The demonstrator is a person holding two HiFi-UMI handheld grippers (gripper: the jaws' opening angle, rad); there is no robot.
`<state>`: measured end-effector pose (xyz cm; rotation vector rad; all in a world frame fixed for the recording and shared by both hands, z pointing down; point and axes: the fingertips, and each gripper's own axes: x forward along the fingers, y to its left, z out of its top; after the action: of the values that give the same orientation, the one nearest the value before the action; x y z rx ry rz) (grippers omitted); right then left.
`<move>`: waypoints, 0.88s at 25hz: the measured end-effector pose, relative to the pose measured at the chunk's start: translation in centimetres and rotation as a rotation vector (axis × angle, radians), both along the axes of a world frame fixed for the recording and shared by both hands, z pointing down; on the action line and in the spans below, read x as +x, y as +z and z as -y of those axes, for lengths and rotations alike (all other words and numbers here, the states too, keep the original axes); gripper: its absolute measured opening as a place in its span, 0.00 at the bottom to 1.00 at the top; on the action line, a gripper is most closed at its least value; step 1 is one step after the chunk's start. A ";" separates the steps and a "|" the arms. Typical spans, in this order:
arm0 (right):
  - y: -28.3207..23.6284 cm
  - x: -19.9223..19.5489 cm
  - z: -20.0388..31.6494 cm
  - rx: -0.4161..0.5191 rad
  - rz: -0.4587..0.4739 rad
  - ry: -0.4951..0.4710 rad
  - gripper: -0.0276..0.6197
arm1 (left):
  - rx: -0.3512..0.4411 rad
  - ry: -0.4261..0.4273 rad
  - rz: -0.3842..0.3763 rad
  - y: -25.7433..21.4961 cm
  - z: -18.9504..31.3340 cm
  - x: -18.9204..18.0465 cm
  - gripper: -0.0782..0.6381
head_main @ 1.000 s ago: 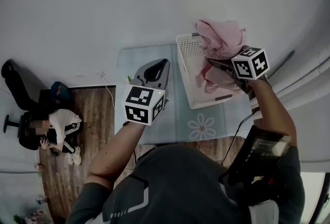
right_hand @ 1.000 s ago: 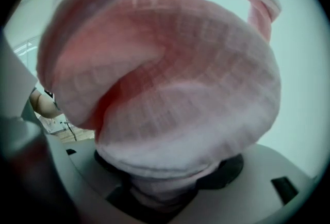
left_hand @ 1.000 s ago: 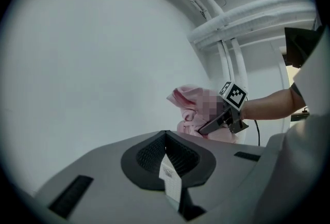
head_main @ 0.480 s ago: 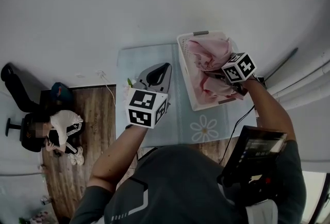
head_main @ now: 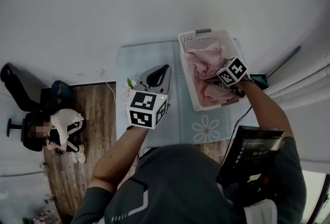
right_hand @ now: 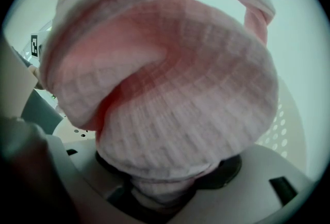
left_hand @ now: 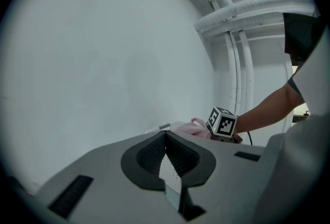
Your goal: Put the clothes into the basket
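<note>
Lowered into basket, pink cloth blocks most of right gripper view.

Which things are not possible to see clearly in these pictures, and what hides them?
Bottom of the basket: head view and right gripper view, covered by the pink cloth.
Tips of the right tongs, which have just closed slightly: right gripper view, buried in that cloth.
Part of the floor: head view, blocked by the person's body.
Part of the mat: head view, under the left tongs.
</note>
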<state>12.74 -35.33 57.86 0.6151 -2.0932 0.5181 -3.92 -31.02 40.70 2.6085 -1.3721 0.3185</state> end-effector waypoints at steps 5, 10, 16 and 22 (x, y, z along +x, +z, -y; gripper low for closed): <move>2.3 0.4 -1.5 -0.041 -0.086 -0.066 0.57 | -0.016 0.012 -0.005 0.2 -0.5 0.5 0.12; 4.0 0.4 -2.8 -0.081 -0.158 -0.146 0.57 | -0.031 0.022 0.010 0.5 -1.3 0.7 0.12; 6.2 0.8 -4.3 -0.109 -0.272 -0.249 0.57 | -0.037 0.025 0.014 0.4 -2.0 0.6 0.12; 8.0 1.0 -5.5 -0.143 -0.346 -0.304 0.57 | -0.044 0.017 0.011 -0.1 -2.3 0.2 0.12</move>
<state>13.79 -29.81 65.84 0.2725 -1.7608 0.3544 -3.71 -28.70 40.65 2.5872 -1.3320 0.3623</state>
